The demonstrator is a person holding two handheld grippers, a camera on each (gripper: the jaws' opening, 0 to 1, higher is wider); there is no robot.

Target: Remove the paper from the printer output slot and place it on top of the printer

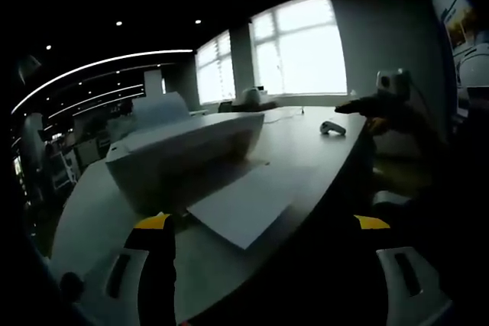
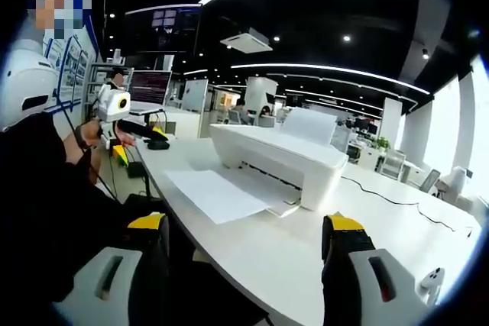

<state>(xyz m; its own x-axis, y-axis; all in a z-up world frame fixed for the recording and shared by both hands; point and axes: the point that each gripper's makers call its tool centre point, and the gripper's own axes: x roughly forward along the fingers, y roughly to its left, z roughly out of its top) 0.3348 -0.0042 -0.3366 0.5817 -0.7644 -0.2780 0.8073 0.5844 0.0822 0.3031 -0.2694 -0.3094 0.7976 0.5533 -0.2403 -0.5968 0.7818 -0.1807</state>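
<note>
A white printer [image 1: 183,150] stands on a long white table [image 1: 306,143]. One sheet of white paper [image 1: 244,204] sticks out of its front output slot and lies flat on the table. My left gripper [image 1: 262,223] is open, its yellow-tipped jaws set wide apart just short of the paper's near corner. From the other side the printer [image 2: 283,154] and the paper [image 2: 218,192] show again. My right gripper [image 2: 244,223] is open too, a short way back from the sheet. Nothing is between either pair of jaws.
A small white handheld object [image 1: 332,127] lies on the table past the printer. A dark cable [image 2: 382,192] runs across the table [image 2: 397,219] behind the printer. A person in dark clothes [image 2: 38,181] stands at the table's edge. Desks and monitors fill the office behind.
</note>
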